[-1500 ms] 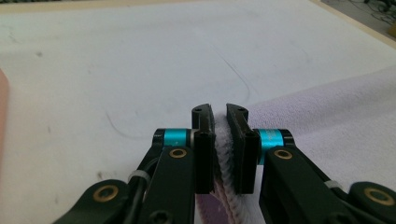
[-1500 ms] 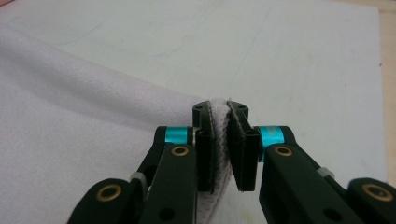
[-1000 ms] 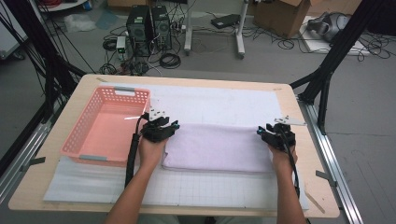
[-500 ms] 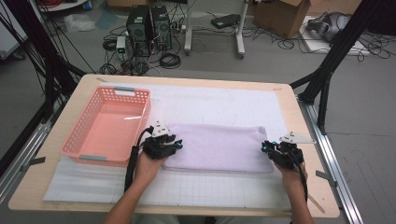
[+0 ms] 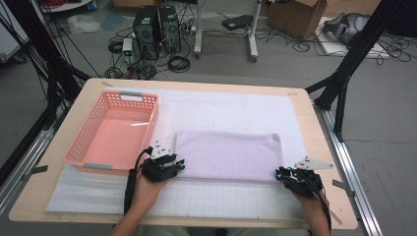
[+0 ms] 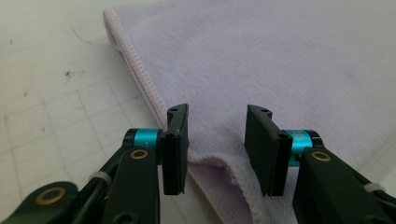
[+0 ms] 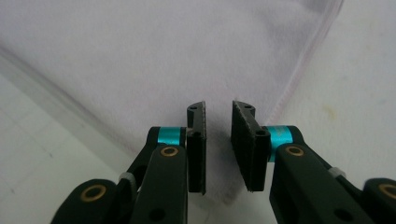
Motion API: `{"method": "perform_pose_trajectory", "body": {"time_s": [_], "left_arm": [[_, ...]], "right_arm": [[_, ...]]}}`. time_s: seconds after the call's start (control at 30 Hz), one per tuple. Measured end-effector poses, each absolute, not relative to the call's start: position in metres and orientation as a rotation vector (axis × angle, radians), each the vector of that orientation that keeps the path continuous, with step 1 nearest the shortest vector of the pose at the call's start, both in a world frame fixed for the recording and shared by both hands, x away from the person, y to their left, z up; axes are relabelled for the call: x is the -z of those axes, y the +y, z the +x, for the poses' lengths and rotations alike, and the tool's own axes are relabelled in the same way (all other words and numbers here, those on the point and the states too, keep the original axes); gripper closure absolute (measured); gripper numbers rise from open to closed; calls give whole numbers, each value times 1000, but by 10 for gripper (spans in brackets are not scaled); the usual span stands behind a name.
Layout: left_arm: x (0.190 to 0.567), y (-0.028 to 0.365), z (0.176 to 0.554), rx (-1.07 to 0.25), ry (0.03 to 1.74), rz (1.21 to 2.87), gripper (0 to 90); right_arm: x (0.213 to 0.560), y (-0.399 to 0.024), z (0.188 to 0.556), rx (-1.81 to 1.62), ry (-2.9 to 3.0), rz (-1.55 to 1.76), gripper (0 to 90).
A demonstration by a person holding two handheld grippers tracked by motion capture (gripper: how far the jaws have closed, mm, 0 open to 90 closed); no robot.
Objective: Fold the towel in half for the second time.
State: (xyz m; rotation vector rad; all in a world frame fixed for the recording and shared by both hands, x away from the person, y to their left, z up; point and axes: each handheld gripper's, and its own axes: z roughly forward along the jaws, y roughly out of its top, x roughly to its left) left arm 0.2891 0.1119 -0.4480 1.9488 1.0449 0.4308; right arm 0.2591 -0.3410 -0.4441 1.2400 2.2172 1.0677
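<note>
A folded lavender towel (image 5: 228, 155) lies flat on the white gridded mat (image 5: 221, 105). My left gripper (image 5: 173, 164) is at the towel's near left corner. In the left gripper view its jaws (image 6: 217, 112) stand well apart over the towel (image 6: 280, 56), whose hemmed, doubled corner lies between them unpressed; they have just been opening. My right gripper (image 5: 290, 174) is at the near right corner. In the right gripper view its jaws (image 7: 219, 108) have a narrow gap and have just been opening a little. The towel's corner (image 7: 140, 56) lies between them, not pinched.
A pink plastic basket (image 5: 120, 96) stands on the table's left, close to my left gripper. The wooden table (image 5: 196, 83) ends just behind both hands. Black frame legs, computers and cables are on the floor beyond.
Both grippers have come toward the person across the towel, from its far edge to its near corners. The towel's outline has stayed about the same.
</note>
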Motion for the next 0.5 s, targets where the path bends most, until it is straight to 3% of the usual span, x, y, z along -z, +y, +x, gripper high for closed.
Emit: {"method": "perform_pose_trajectory", "body": {"time_s": [0.4, 0.5], "left_arm": [[451, 128, 266, -403, 1075, 1927, 597], [449, 131, 261, -409, 1077, 1931, 597]], "right_arm": [[447, -347, 248, -1078, 2185, 1253, 749], [444, -352, 241, -1058, 2186, 1262, 714]]}}
